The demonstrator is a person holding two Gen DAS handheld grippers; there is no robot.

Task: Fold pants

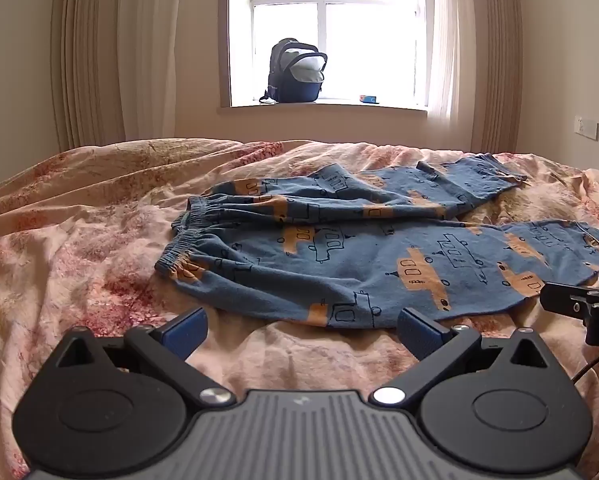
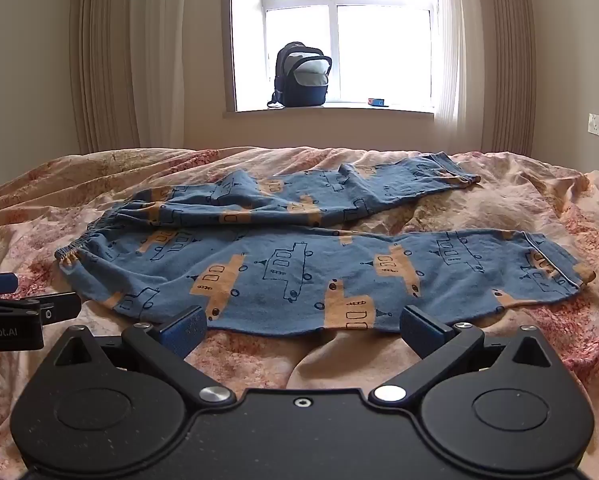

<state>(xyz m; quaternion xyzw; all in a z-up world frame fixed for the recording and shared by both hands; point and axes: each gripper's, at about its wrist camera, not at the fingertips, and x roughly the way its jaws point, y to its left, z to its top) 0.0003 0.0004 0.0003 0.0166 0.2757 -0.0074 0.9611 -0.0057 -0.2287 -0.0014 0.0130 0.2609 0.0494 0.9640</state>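
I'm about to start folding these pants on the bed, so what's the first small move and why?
Probably bring both open grippers forward to the near leg's edge. The blue patterned pants lie spread and unfolded on the floral bedspread, legs apart, and the left gripper and right gripper hover just short, holding nothing.

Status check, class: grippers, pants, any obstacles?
Left gripper and right gripper open, empty. Pants spread unfolded on bed. Nothing in the way.

pants [image 1: 379, 264]: spread flat mid-bed, waistband toward left edge | left claw [image 1: 301, 330]: gaping, empty, near edge of bed [image 1: 79, 240] | right claw [image 1: 579, 304]: at right
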